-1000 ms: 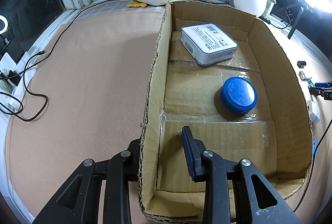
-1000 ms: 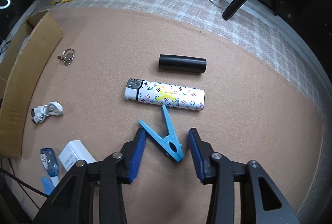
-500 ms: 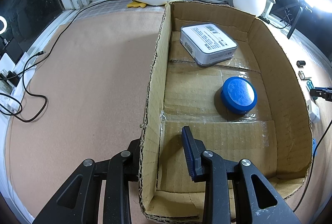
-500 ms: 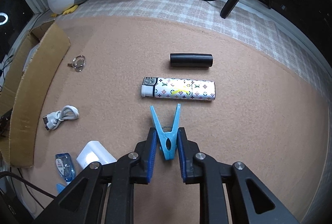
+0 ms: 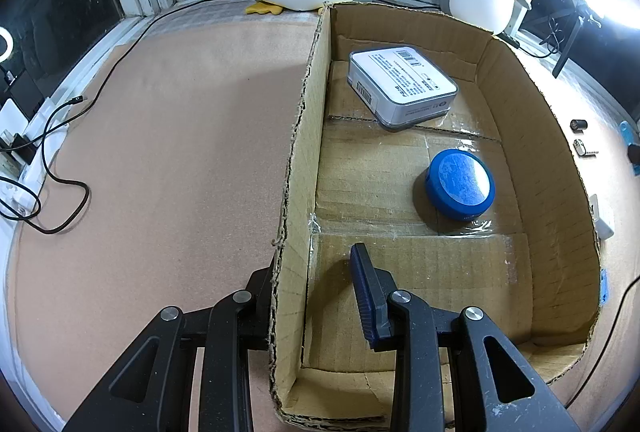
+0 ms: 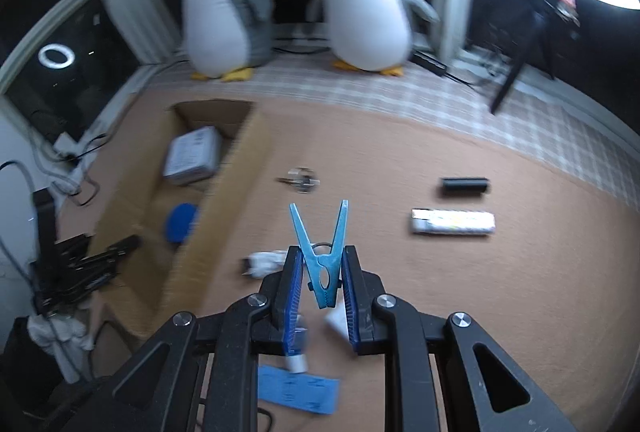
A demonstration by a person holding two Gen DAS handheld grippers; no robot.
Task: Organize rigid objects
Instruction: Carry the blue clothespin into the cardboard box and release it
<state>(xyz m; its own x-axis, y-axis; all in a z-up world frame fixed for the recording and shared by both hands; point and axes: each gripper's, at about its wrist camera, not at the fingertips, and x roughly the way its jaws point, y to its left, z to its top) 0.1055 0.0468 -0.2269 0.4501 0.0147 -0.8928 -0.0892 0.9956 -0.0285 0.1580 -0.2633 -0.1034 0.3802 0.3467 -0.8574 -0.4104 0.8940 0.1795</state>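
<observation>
My right gripper [image 6: 320, 276] is shut on a light blue clothespin [image 6: 322, 256] and holds it above the mat, prongs pointing away. The cardboard box [image 6: 224, 200] lies to its left. In the left wrist view my left gripper [image 5: 316, 288] straddles the box's left wall [image 5: 298, 160], one finger inside and one outside; it looks closed on the wall. Inside the box are a white-and-grey case [image 5: 402, 86] and a round blue tin [image 5: 460, 184].
On the mat to the right lie a patterned lighter [image 6: 454, 222], a black cylinder [image 6: 464, 185], a key ring [image 6: 302, 181], a white cable [image 6: 264, 260], a white block [image 6: 336, 320] and a blue card [image 6: 298, 388]. Two plush penguins [image 6: 366, 4] stand at the back. Cables [image 5: 52, 168] lie at the far left.
My right gripper closed on the clothespin, lifted it off the mat and swung left toward the box. The left gripper has not moved.
</observation>
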